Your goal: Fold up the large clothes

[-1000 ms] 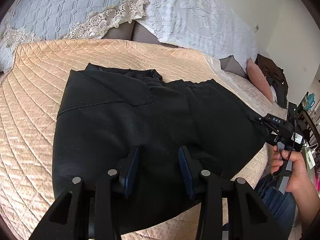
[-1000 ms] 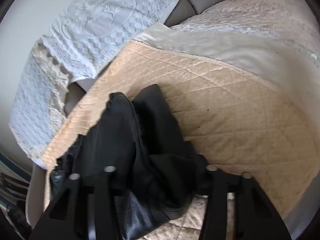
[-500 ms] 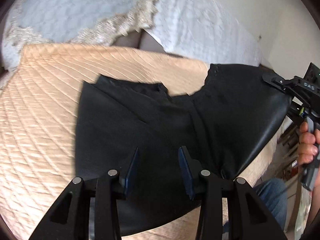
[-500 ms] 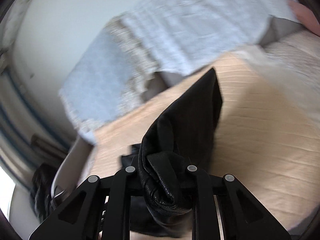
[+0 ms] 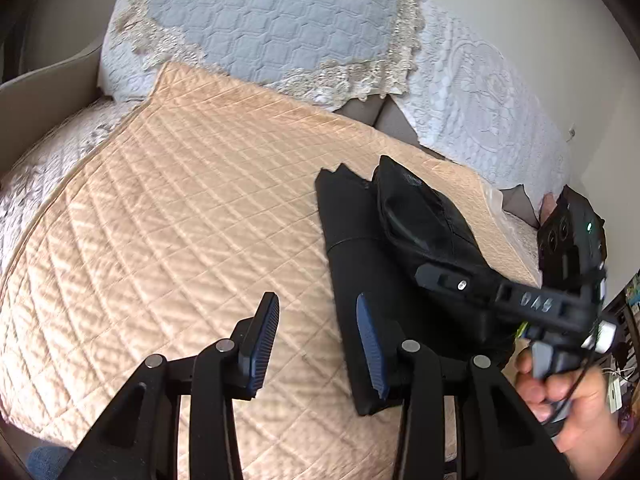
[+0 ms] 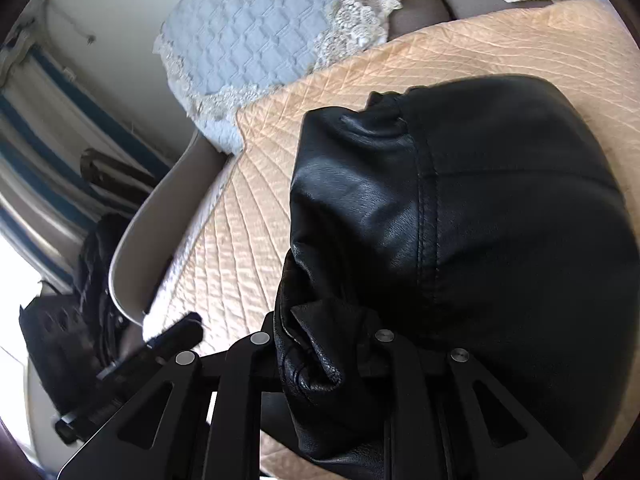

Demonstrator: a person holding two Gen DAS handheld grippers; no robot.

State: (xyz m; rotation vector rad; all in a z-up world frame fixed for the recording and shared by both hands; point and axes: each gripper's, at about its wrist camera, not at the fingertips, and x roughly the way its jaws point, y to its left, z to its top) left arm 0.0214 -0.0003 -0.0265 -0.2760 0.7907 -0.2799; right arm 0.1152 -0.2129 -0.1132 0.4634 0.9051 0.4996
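A black leather-like garment [image 5: 380, 256] lies folded into a narrow strip on the peach quilted bedspread [image 5: 180, 240]. My left gripper [image 5: 316, 344] is open and empty, its right finger [image 5: 370, 348] over the garment's left edge. My right gripper [image 6: 324, 364] is shut on a bunched edge of the garment [image 6: 500, 208] and holds it over the rest. The right gripper also shows in the left wrist view [image 5: 440, 276], over the strip's right side.
Blue and white lace-edged pillows [image 5: 280, 28] stand at the head of the bed. The bed's beige side frame [image 6: 160, 232] and dark clothes [image 6: 92, 264] beyond it are at the left. A striped curtain [image 6: 40, 120] hangs by the window.
My right gripper lifted the garment's right side and carried it leftward over the rest, folding it into a narrow strip. My left gripper stayed open and the view shifted left.
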